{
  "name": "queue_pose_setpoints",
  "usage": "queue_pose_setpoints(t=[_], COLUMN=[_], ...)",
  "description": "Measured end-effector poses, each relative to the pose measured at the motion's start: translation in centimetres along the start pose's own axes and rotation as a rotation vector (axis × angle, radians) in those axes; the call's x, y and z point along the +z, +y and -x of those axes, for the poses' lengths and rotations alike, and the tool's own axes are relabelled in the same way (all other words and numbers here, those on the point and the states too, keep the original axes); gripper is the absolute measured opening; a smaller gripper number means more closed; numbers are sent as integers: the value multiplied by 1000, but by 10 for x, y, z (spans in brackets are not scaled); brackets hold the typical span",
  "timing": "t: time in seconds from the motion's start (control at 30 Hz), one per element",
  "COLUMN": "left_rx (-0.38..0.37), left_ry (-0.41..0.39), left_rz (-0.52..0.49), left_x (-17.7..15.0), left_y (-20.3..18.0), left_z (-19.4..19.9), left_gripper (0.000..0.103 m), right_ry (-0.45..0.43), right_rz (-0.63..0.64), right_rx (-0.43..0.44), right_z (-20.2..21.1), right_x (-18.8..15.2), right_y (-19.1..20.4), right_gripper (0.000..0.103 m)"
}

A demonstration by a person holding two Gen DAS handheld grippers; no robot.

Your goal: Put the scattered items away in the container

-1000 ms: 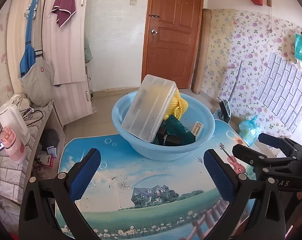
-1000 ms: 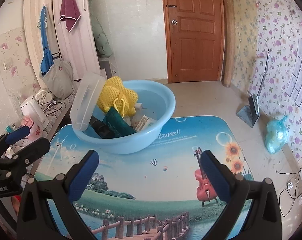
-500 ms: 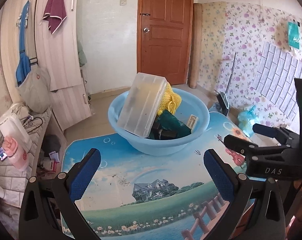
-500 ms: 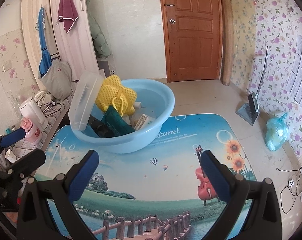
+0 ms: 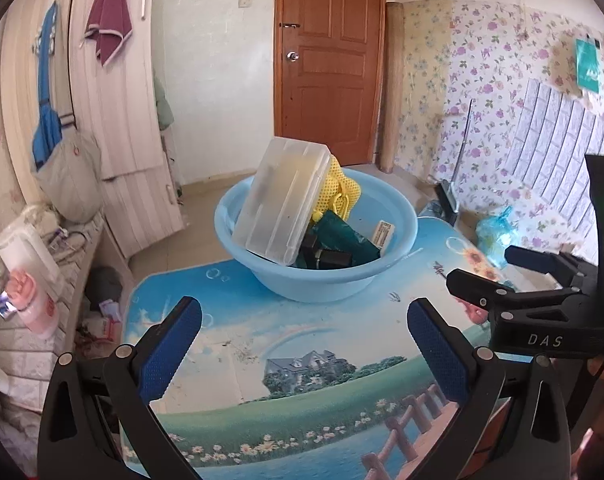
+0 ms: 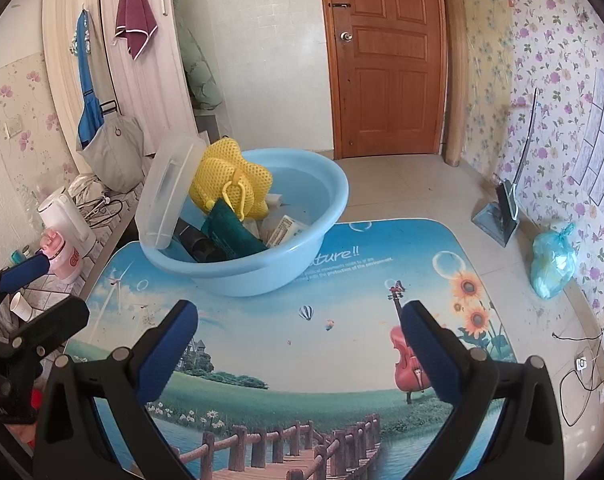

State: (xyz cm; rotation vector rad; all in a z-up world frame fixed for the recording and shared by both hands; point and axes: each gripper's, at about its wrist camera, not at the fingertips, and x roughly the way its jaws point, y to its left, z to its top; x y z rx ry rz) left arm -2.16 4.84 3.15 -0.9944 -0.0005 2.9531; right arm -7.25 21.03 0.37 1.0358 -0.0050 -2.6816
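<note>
While both tools hang above the picture-printed surface [image 6: 342, 280], the light blue basin [image 5: 398, 232] sits at its far end, resting on the print. Inside the basin a translucent plastic box [image 5: 286, 208] leans tilted against the rim on the side nearer the wardrobe, its upper edge rising well above the basin wall. Just behind the box lies a yellow mesh pouch [image 6: 230, 180] with a yellow clip, and below that a dark green bundle [image 6: 230, 232] beside a black item [image 6: 200, 244] low in the bowl. A small printed carton [image 5: 383, 233] lies in the basin near the green bundle.

The left gripper [image 5: 302, 328] holds nothing; its blue-padded fingers [image 5: 170, 344] stand wide apart over the printed sky, well short of the basin. The right gripper [image 6: 298, 332] is likewise spread, with its fingers [image 6: 430, 352] far apart and nothing between them, one pad over the printed violin. In the left wrist view the right gripper appears from the side at the right edge, its black frame marked with letters and a green light lit above it.

Past the surface, a brown door [image 6: 386, 56] closes the far wall, a maroon towel [image 6: 136, 20] hangs on the pale wardrobe, and a knotted blue bag [image 6: 552, 260] sits on the tiled floor by the flowered wallpaper.
</note>
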Motion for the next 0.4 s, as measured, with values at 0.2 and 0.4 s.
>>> queue_pose_setpoints(t=[0.2, 0.4], left_rx=[8, 9], left_ry=[-6, 7], left_rz=[-23, -23], left_x=[0, 0], left_y=[-4, -3], left_z=[2, 1], left_gripper=[103, 103], right_ry=[2, 4], right_rz=[3, -1], right_rx=[3, 0], right_z=[0, 1], right_x=[-2, -1], right_y=[0, -2], right_gripper=[103, 103])
